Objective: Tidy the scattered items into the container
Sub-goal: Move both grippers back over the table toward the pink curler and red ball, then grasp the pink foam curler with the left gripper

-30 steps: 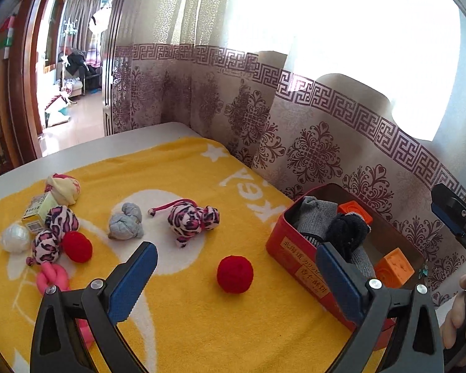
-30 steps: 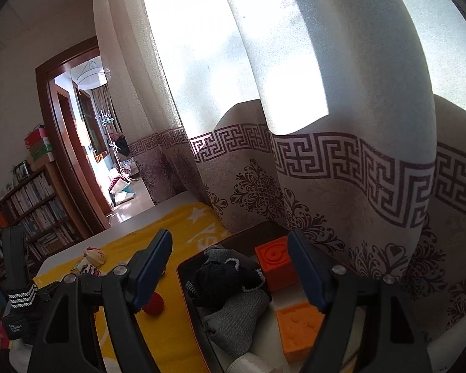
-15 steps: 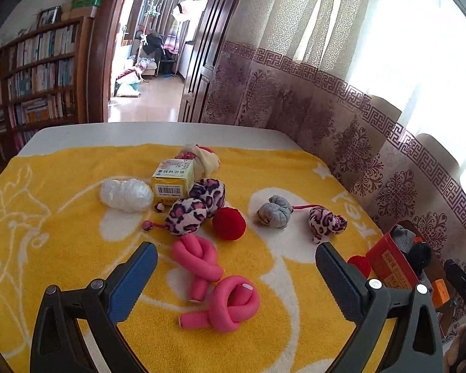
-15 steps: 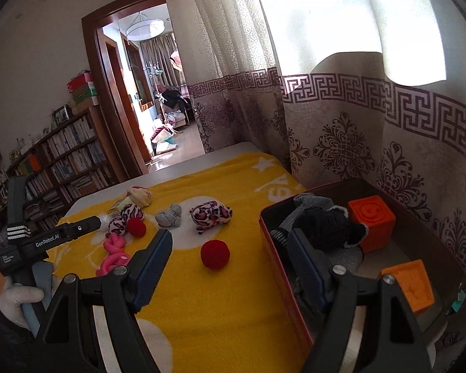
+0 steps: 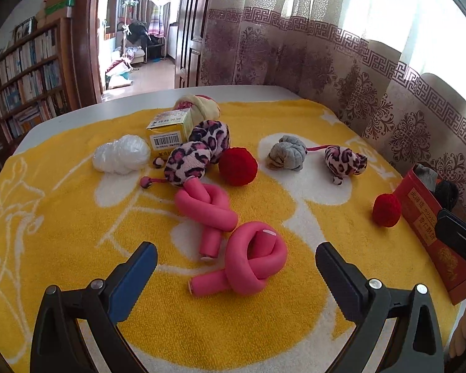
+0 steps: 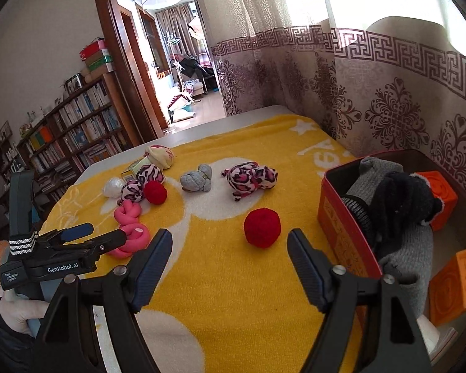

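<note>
Both of my tools were empty: the left gripper (image 5: 233,270) stood with its jaws wide over the yellow blanket (image 5: 62,217), nothing between them, and the right gripper (image 6: 230,248) was likewise spread apart and held nothing. Nearest to my left jaws lay a pink foam knot (image 5: 251,264), with a second pink foam knot (image 5: 206,206) just behind it, touching it. Just ahead of my right jaws sat a red pom-pom (image 6: 262,227), near the wall of the red tin (image 6: 335,214) at the blanket's right edge. That tin already held a grey sock (image 6: 404,255), a black sock (image 6: 400,199) and two orange blocks (image 6: 436,197), so I judged the job begun but far from done. Farther out a second red pom-pom (image 5: 237,166) rested against a leopard-print bundle (image 5: 195,157), beside a white crumpled bag (image 5: 121,154) and a small yellow box (image 5: 171,129). To the right of those, apart from each other, lay a grey sock ball (image 5: 287,157) and a leopard-print toy (image 5: 344,161). Farthest back sat a cream and pink bundle (image 5: 198,107). All of these were loose on the blanket, so by my reckoning most of the tidying was left, and the pom-pom by the tin looked the easiest next pick.
</note>
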Demonstrator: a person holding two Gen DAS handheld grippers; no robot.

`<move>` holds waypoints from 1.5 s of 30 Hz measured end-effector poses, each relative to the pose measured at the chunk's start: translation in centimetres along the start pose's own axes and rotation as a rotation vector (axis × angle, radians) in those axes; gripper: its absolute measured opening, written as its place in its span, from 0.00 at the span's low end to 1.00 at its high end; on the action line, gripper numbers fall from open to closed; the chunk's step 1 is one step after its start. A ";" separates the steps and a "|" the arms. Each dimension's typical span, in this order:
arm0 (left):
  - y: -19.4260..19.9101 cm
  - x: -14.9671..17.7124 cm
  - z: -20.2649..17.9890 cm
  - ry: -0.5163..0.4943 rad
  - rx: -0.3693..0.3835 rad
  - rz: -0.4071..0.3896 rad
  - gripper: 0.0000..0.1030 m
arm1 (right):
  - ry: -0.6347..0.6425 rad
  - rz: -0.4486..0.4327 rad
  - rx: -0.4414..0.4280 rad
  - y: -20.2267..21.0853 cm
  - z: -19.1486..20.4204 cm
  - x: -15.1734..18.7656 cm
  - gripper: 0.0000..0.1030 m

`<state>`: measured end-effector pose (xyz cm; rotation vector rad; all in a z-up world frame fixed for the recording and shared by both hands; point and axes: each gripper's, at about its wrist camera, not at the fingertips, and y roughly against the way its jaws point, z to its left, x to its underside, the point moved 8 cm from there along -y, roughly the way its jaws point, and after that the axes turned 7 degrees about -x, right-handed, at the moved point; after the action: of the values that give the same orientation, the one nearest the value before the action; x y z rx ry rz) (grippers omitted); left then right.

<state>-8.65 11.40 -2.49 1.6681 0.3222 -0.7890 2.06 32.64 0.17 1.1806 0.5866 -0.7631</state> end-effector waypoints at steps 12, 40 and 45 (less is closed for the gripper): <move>-1.9 0.8 -0.4 -0.004 -0.002 0.061 1.00 | -0.037 0.033 -0.005 -1.0 -0.7 0.8 0.77; -2.8 1.3 0.0 -0.003 -0.037 0.108 0.93 | -0.032 0.065 -0.004 -1.9 -0.3 1.8 0.77; -2.3 1.1 -0.8 -0.038 -0.036 0.078 0.51 | -0.021 0.069 -0.008 -2.1 -0.1 1.7 0.77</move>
<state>-8.94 12.51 -4.88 1.6207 0.2417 -0.7516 1.48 32.03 -2.34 1.1780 0.5279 -0.7129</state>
